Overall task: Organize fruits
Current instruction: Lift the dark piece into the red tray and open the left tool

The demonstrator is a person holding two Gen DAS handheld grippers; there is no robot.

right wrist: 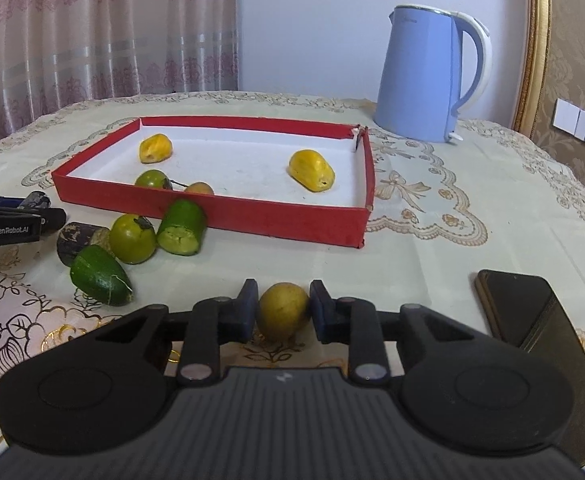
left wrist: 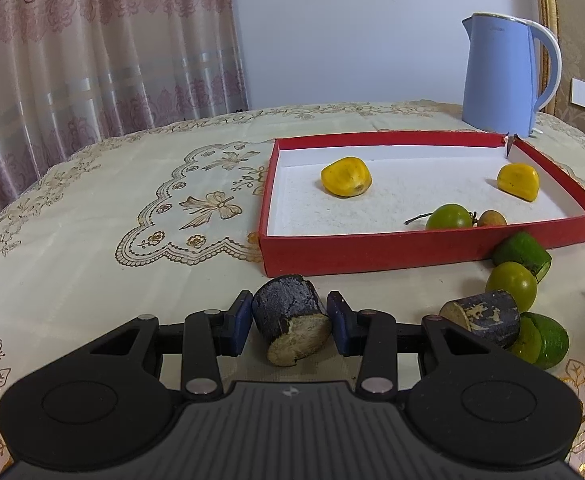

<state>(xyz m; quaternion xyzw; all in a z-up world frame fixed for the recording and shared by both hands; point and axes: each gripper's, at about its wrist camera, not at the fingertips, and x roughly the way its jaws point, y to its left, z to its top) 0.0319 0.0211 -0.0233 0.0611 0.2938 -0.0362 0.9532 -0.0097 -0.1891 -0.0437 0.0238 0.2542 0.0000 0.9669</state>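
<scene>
Cream tablecloth [left wrist: 92, 216] with gold embroidery covers the table, pink patterned curtains [left wrist: 92, 40] hang behind its far-left edge, and a pale blue kettle [right wrist: 424, 76] stands near the far-right corner beside a gilt frame [right wrist: 536, 48]. Centre stage sits the red box [right wrist: 252, 220], white-lined, holding two yellow fruits, a green one and a small brown one. Left gripper [left wrist: 290, 316] is clamped on a dark cut chunk [left wrist: 292, 320] by the near edge, just in front of the box; right gripper [right wrist: 283, 312] pinches a small yellow-green fruit [right wrist: 282, 310] there too. Green pieces [right wrist: 180, 228] cluster against the box's near wall, and a black phone [right wrist: 520, 304] lies at the right.
</scene>
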